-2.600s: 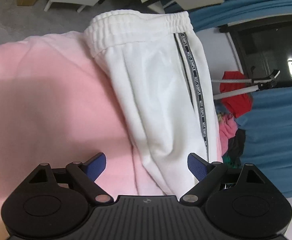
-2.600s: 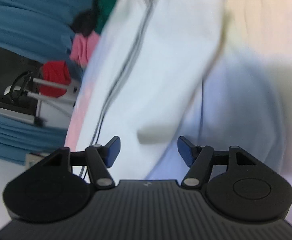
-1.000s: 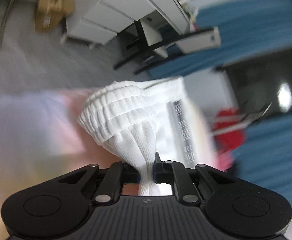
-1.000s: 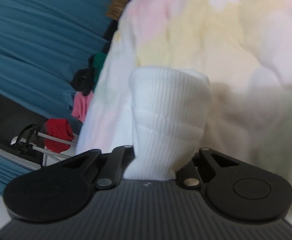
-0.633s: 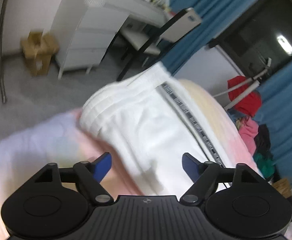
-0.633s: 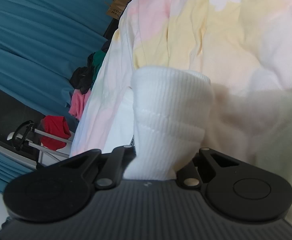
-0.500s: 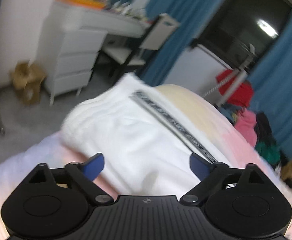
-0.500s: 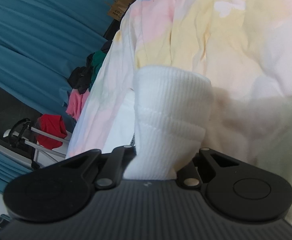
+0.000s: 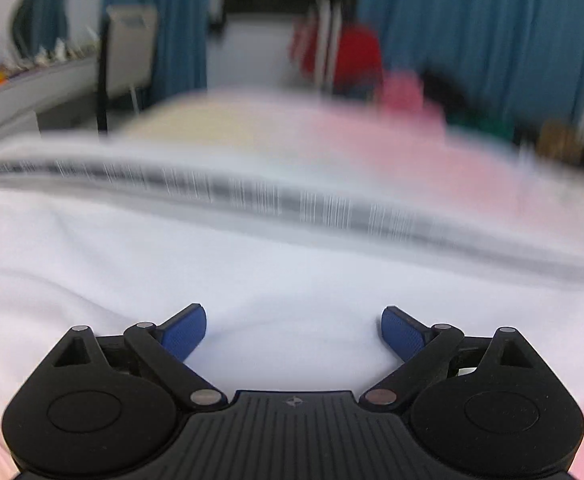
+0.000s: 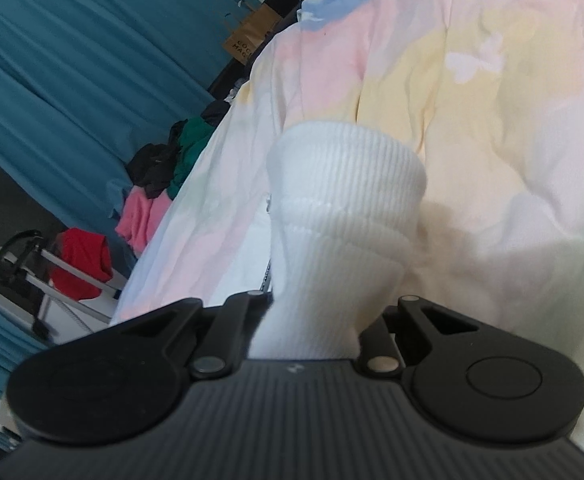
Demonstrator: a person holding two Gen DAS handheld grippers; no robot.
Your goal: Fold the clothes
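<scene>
The left tool (image 9: 293, 330) is wide open, and its two blue pads (image 9: 183, 332) have nothing between them. Right in front of it, and under it, lie the white pants (image 9: 251, 280). A dark stripe (image 9: 292, 200) with small white marks runs across the pants, farther ahead of the tool. This view is blurry, so the marks cannot be read. The pants lie on a soft cover (image 9: 372, 136) that is pink and yellow. Past the cover, far ahead of the tool, hang blue curtains (image 9: 472, 32), and there is something red (image 9: 358, 56) by them.

The right tool (image 10: 312, 320) is closed tight on a ribbed white cuff (image 10: 344, 184) of the pants. The cuff sticks up between the two arms of the tool, and bunched white cloth goes down into the grip. Ahead of the tool and to its right is the same soft cover (image 10: 472, 80), with pink, yellow and blue patches. To the left of the tool is a pile of clothes (image 10: 163, 184) in pink, black and green, with blue curtains (image 10: 71, 80) behind.
</scene>
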